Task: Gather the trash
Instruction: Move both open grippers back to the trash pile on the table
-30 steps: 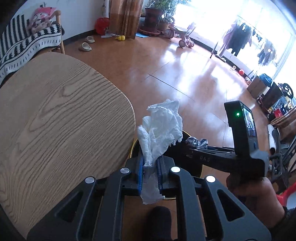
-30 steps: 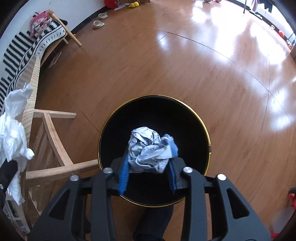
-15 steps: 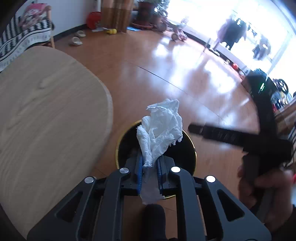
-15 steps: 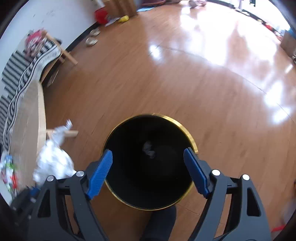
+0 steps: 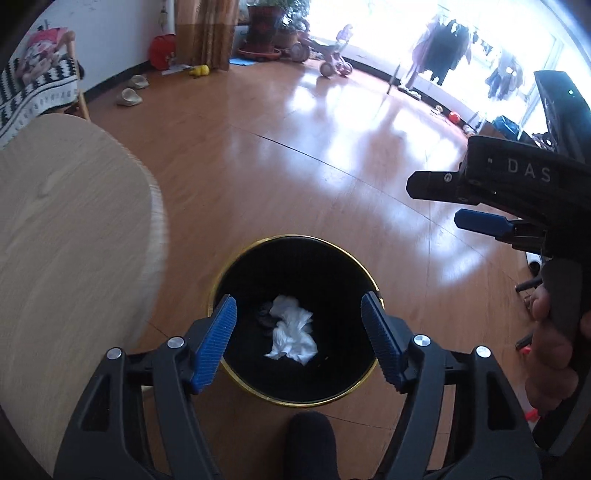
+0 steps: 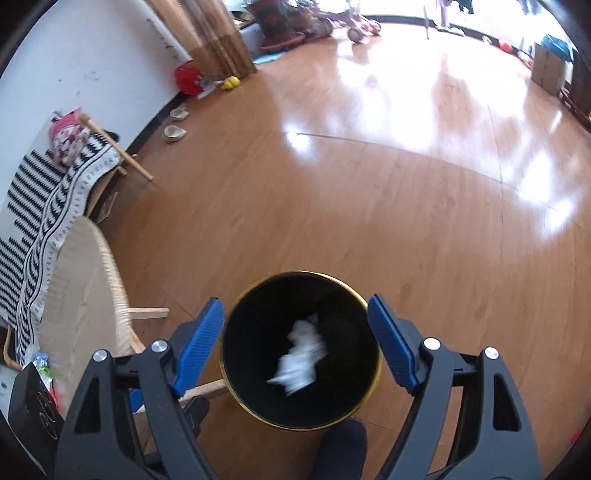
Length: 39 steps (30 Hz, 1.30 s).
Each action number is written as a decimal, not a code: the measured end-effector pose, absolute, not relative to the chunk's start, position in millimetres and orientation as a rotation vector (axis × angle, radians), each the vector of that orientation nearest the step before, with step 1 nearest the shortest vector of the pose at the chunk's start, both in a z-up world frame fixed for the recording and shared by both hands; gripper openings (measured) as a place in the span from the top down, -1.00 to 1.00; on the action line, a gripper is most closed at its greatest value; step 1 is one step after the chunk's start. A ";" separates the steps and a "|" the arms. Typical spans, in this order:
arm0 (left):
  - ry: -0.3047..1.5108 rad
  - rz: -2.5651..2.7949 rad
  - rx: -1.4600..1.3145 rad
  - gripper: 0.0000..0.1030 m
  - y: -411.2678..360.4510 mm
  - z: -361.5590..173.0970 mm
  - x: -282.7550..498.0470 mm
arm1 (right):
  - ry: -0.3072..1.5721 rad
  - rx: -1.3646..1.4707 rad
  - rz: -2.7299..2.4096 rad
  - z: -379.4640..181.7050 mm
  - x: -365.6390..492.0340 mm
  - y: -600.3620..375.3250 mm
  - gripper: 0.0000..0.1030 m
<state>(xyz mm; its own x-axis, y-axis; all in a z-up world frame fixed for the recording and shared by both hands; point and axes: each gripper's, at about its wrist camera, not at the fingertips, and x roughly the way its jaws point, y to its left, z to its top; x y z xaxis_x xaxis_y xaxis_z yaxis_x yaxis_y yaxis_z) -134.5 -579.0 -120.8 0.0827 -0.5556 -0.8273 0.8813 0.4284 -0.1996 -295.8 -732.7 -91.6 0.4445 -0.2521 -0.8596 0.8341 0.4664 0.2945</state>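
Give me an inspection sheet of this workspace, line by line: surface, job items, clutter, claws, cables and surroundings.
Surface: round light-wood table at left, its visible top bare; glossy wooden floor.
Job's things: black gold-rimmed trash bin on the floor; white crumpled tissue inside it, a darker scrap beside it.
Clutter: colourful wrappers by the table's edge, blurred.
Claws: left claw open, nothing between its jaws, which have just been opening; right claw open and empty above the bin.
Cables: nothing seen.
Surroundings: black-and-white striped blanket, slippers, potted plants, tricycle, hanging clothes.
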 end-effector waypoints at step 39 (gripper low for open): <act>0.870 -0.276 0.124 -0.82 -58.9 -28.1 99.4 | 1.049 0.308 0.253 -65.1 75.9 -240.7 0.28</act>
<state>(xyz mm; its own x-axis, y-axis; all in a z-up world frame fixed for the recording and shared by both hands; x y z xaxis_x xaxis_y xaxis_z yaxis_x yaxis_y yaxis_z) 99.4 -58.9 -28.0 0.6124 -0.1880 -0.7679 0.2886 0.9574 -0.0042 75.9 -240.7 -65.1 0.4761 0.3487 -0.8073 -0.0580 0.9285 0.3668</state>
